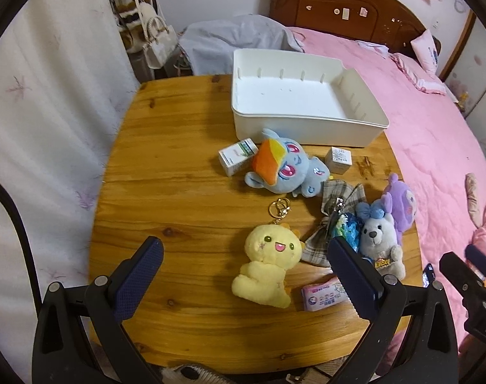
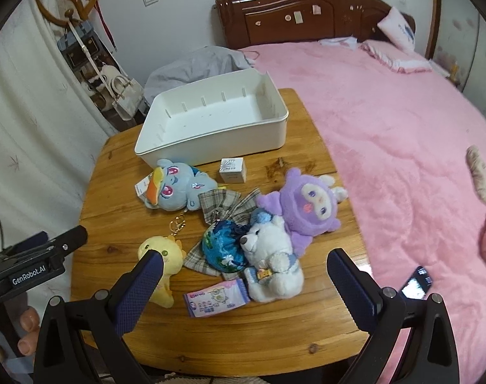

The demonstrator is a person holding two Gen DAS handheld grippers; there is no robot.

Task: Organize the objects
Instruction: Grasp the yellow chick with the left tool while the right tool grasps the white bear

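An empty white bin (image 1: 306,128) (image 2: 211,147) stands at the far side of the wooden table (image 1: 179,176) (image 2: 274,329). In front of it lie a blue pony plush (image 1: 284,166) (image 2: 179,192), a yellow plush with a keyring (image 1: 268,265) (image 2: 166,256), a white bear (image 1: 380,240) (image 2: 271,262), a purple plush (image 1: 399,204) (image 2: 306,208), a plaid cloth (image 1: 335,201) (image 2: 223,204), a blue pouch (image 2: 223,249), a tissue pack (image 1: 322,294) (image 2: 214,297) and two small boxes (image 1: 238,156) (image 1: 338,159) (image 2: 232,169). My left gripper (image 1: 246,268) is open above the yellow plush. My right gripper (image 2: 243,278) is open above the bear and tissue pack.
A pink-covered bed (image 2: 386,128) runs along the table's right side with a phone (image 2: 415,283) on it. A white curtain (image 1: 51,128) hangs on the left. Bags (image 2: 121,96) hang on a rack at the back left. Grey cloth (image 1: 236,41) lies behind the bin.
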